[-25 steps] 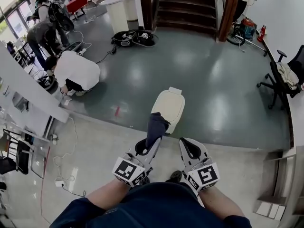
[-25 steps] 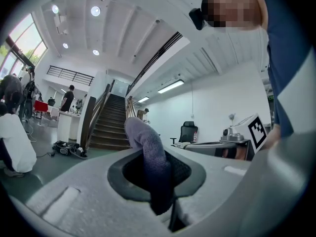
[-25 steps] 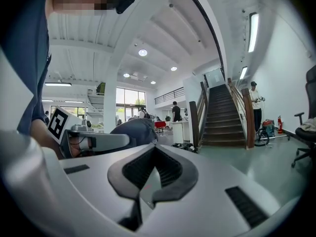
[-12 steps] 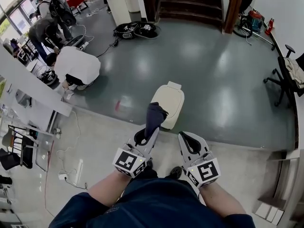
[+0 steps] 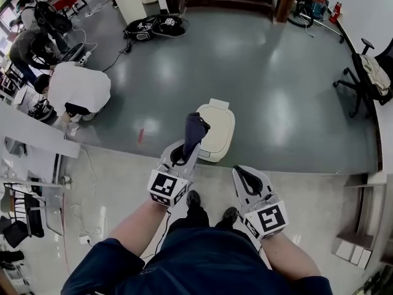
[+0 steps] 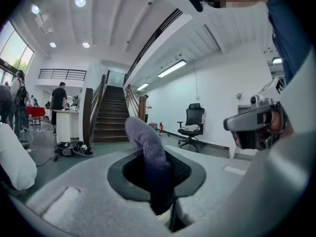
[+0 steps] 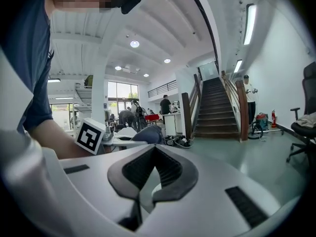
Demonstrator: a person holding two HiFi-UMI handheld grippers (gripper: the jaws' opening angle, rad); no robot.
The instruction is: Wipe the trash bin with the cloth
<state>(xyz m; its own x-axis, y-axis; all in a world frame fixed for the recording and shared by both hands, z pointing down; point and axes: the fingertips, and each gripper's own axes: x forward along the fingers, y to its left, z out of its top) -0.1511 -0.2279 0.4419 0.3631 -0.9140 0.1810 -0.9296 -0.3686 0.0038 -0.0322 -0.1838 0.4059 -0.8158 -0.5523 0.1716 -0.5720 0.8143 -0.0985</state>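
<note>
Trash bin (image 5: 220, 123), one; cloth (image 5: 193, 134), one.

You've got bright, even light from ceiling spots (image 6: 80, 1) and strip lamps (image 6: 172, 68), with soft glare patches on the grey floor (image 5: 279, 112). Both gripper views are heavily fisheyed with black corners, and the close foreground is soft.
</note>
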